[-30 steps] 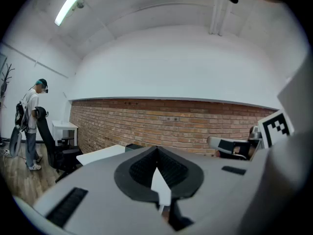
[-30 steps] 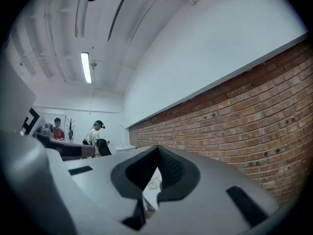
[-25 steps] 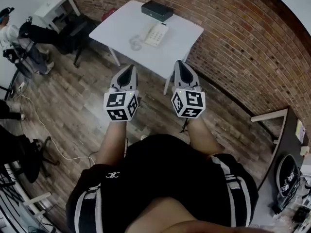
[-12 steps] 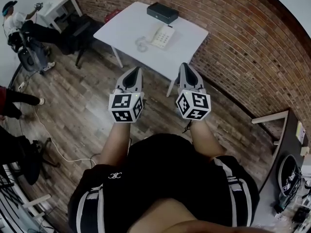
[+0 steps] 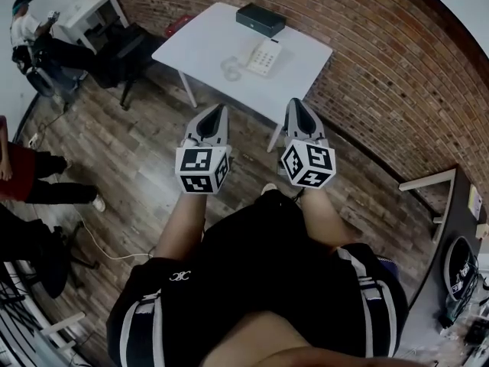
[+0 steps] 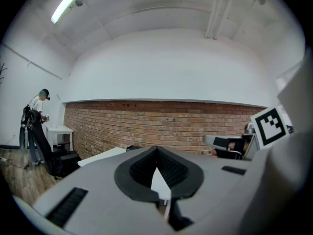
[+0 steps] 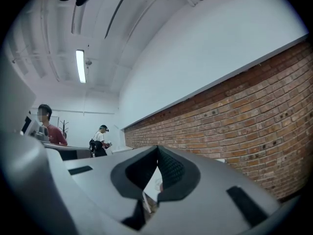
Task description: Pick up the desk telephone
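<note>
On the white table (image 5: 206, 40): the desk telephone (image 5: 263, 56) lies near a black box (image 5: 260, 19), with its coiled cord (image 5: 229, 68) curled on the side nearer the person.
Left gripper (image 5: 219, 110): jaws pressed together, holding nothing, well short of the table.
Right gripper (image 5: 297, 104): also closed on nothing, level with the left.
Risk: jaws arriving closed would probably shove the phone. Lifting the handset alone could leave the base dangling from the cord.
</note>
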`<action>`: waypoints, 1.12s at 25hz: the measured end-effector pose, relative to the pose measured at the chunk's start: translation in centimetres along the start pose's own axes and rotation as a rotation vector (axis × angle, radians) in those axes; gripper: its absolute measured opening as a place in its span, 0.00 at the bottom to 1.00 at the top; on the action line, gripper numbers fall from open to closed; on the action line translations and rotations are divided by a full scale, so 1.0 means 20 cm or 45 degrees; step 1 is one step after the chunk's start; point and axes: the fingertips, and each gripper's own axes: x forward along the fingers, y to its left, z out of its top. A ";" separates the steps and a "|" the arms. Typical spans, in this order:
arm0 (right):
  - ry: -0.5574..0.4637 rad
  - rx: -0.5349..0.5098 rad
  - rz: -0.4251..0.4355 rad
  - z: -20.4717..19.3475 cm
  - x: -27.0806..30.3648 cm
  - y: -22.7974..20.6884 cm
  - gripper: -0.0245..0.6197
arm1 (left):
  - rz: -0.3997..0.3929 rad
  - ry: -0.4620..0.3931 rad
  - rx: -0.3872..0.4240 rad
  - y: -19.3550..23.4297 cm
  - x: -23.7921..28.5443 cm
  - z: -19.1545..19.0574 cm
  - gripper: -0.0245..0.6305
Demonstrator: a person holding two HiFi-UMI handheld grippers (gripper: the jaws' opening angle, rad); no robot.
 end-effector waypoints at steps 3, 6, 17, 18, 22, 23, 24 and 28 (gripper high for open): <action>-0.016 0.000 -0.004 0.01 0.03 0.01 0.04 | -0.008 -0.011 0.019 0.02 0.02 0.02 0.04; -0.019 0.003 0.000 0.01 0.08 0.00 0.04 | -0.014 -0.008 -0.013 0.04 0.05 0.01 0.04; -0.032 -0.040 -0.007 -0.04 0.40 -0.08 0.04 | -0.002 0.015 -0.068 0.20 0.34 -0.01 0.04; -0.036 -0.045 -0.010 -0.04 0.44 -0.10 0.04 | -0.003 0.014 -0.064 0.22 0.38 -0.01 0.04; -0.029 -0.042 -0.013 -0.04 0.61 -0.17 0.04 | -0.001 0.015 -0.067 0.28 0.55 0.02 0.04; -0.021 -0.054 -0.013 -0.05 0.65 -0.18 0.04 | 0.002 0.019 -0.070 0.29 0.60 0.02 0.04; -0.011 -0.069 -0.011 -0.05 0.70 -0.20 0.04 | 0.005 0.024 -0.074 0.30 0.64 0.03 0.04; 0.022 -0.090 0.008 -0.06 0.89 -0.25 0.04 | 0.011 0.043 -0.086 0.36 0.82 0.04 0.04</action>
